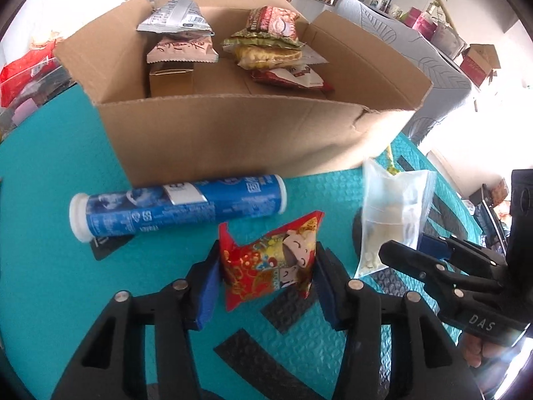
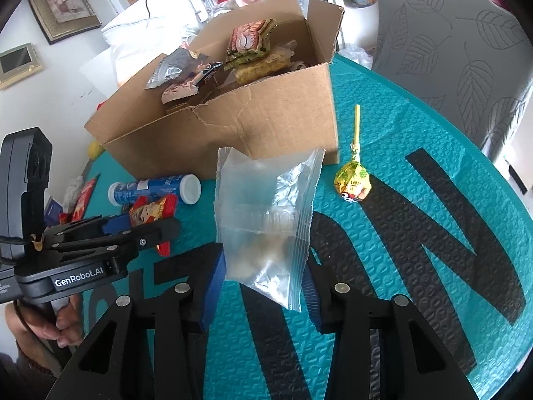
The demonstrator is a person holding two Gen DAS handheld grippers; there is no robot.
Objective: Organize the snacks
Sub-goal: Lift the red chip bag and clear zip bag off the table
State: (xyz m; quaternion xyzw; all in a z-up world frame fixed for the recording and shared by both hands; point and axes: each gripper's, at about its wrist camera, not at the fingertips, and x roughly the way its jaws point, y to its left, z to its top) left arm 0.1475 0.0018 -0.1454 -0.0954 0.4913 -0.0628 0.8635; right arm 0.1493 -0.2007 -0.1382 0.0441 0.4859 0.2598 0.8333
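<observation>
On the teal mat, my left gripper point(image 1: 266, 278) is shut on a small red snack packet point(image 1: 269, 256) with a cartoon figure, its blue pads pressing both sides. To its right, my right gripper point(image 2: 263, 281) is shut on a clear plastic bag point(image 2: 266, 206) of pale snack pieces and holds it upright. Behind both stands an open cardboard box point(image 1: 233, 133) holding several snack packets. A blue tube point(image 1: 180, 205) with white caps lies in front of the box. A yellow-wrapped lollipop point(image 2: 353, 180) lies on the mat right of the bag.
The round table's teal mat point(image 2: 416, 116) has big black letters. A grey leaf-pattern chair point(image 2: 466, 50) stands behind the table on the right. Red packets and clutter point(image 1: 26, 76) lie left of the box. A hand point(image 2: 50, 326) grips the left tool's handle.
</observation>
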